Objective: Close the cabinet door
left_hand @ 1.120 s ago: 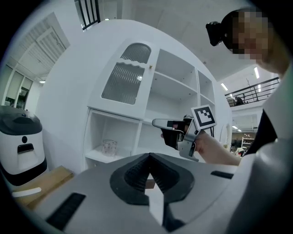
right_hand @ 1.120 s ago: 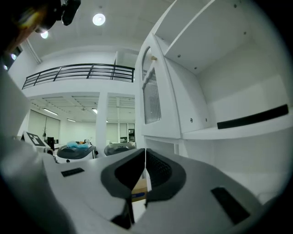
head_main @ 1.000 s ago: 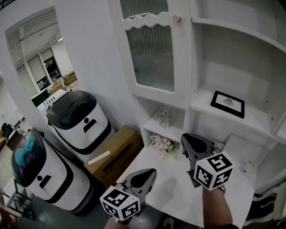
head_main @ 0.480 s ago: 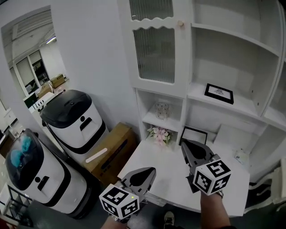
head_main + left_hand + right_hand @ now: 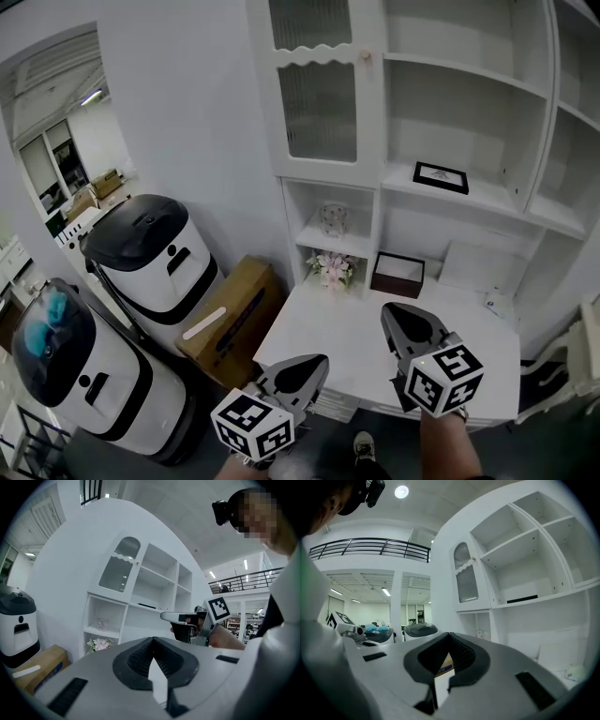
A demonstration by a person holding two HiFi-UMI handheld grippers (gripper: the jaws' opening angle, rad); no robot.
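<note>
Hanging upper left in the white cabinet (image 5: 384, 141), the white-framed ribbed-glass door (image 5: 319, 98) looks flush with its frame. Likely light and stiff but fragile in the pane, it should be pushed on the frame beside its small round knob (image 5: 366, 56). Left claw (image 5: 319, 361) and right claw (image 5: 387, 314), both together and empty, hover by the white table (image 5: 328, 328), well apart from the door.

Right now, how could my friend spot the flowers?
Find the big white shelf unit and its ribbed glass door. Go straight down past the glass jar to the desktop. The flowers sit there, the only pink thing, left of a dark frame.
</note>
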